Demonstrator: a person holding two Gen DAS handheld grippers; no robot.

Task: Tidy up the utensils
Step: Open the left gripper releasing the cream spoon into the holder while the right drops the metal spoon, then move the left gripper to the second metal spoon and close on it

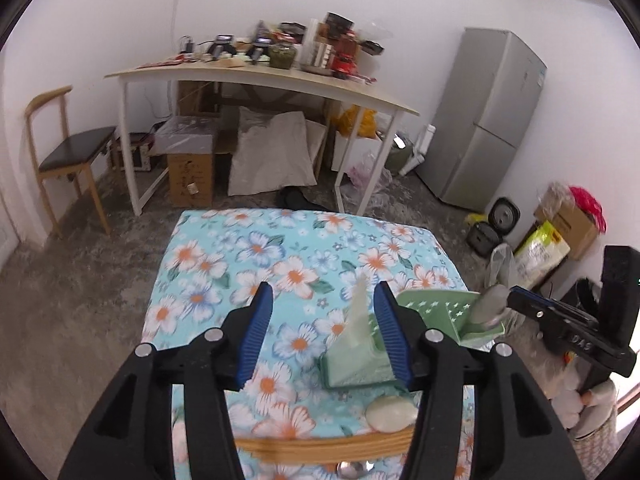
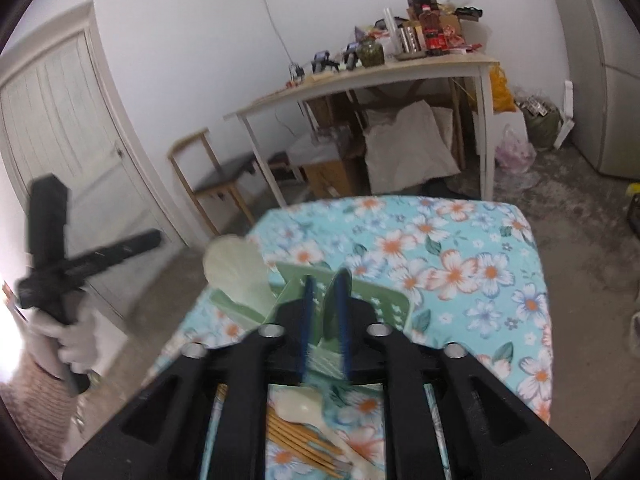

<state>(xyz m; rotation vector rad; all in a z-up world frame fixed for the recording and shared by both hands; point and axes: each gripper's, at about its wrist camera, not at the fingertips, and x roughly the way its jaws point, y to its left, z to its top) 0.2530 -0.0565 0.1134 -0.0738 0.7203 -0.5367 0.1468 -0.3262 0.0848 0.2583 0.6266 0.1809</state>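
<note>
The green holder [image 1: 436, 312] stands on the flowery cloth [image 1: 280, 264]. The left claw [image 1: 324, 334] is open, holding nothing. A pale spoon handle [image 1: 358, 312] sticks up from the holder just beside its right finger. The right claw [image 2: 324, 328] is a little apart, with a grey spoon [image 2: 332, 308] between its fingers, over the holder. Chopsticks [image 2: 300, 440] lie below.

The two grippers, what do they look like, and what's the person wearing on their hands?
Both the left gripper and right gripper have black plastic bodies with silver bolts, ribbed blue finger pads and black handles. The right hand and left hand wear white gloves; a pinkish knit sleeve shows.
</note>
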